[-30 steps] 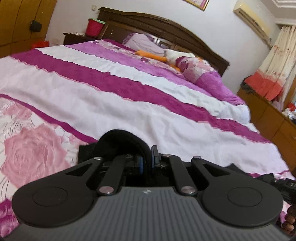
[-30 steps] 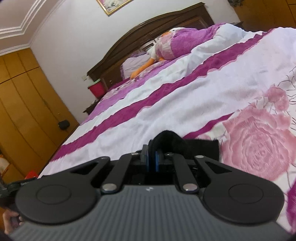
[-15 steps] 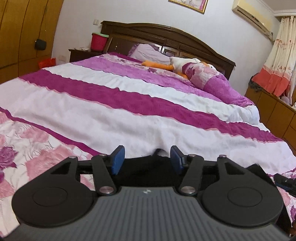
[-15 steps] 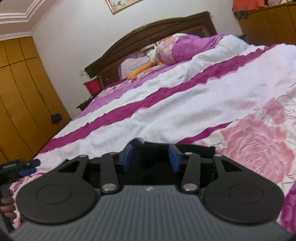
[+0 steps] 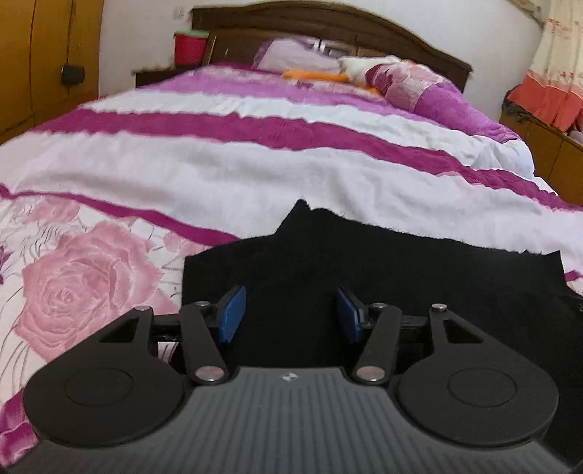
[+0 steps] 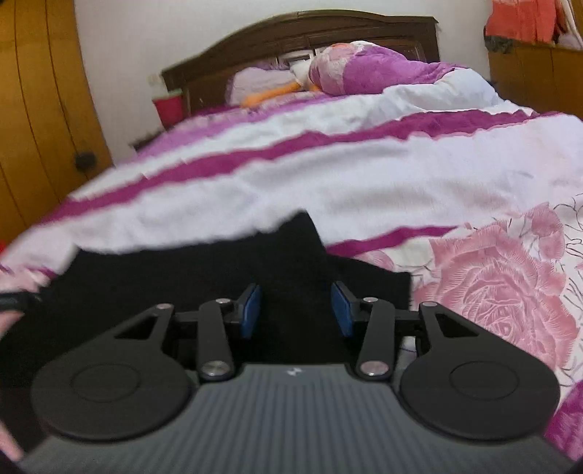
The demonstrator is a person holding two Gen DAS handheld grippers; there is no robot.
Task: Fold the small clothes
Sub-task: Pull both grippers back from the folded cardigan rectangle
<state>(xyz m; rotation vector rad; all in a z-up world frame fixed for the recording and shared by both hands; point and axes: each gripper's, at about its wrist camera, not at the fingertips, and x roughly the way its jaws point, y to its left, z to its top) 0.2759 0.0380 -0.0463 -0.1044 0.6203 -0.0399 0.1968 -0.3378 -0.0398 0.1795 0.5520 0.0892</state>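
Both grippers, left gripper point(image 5: 289, 315) and right gripper point(image 6: 296, 310), I have tilted down, spread, over the black garment point(image 5: 400, 277) on the bed point(image 5: 255, 175).

Black garment point(image 5: 419, 284): matt, fuzzy cloth. Bedspread point(image 5: 255, 171): plush fleecy cloth, striped and rose-printed. Headboard point(image 5: 364, 25): dark glossy wood. Wardrobe point(image 5: 47, 54): smooth varnished wood. Left gripper point(image 5: 290, 313): matt black plastic, blue ribbed pads point(image 5: 231, 313), shiny metal rivets.

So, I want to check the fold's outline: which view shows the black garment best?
The left wrist view: the black garment spreads wide there, both far corners visible. The right wrist view shows it blurred.
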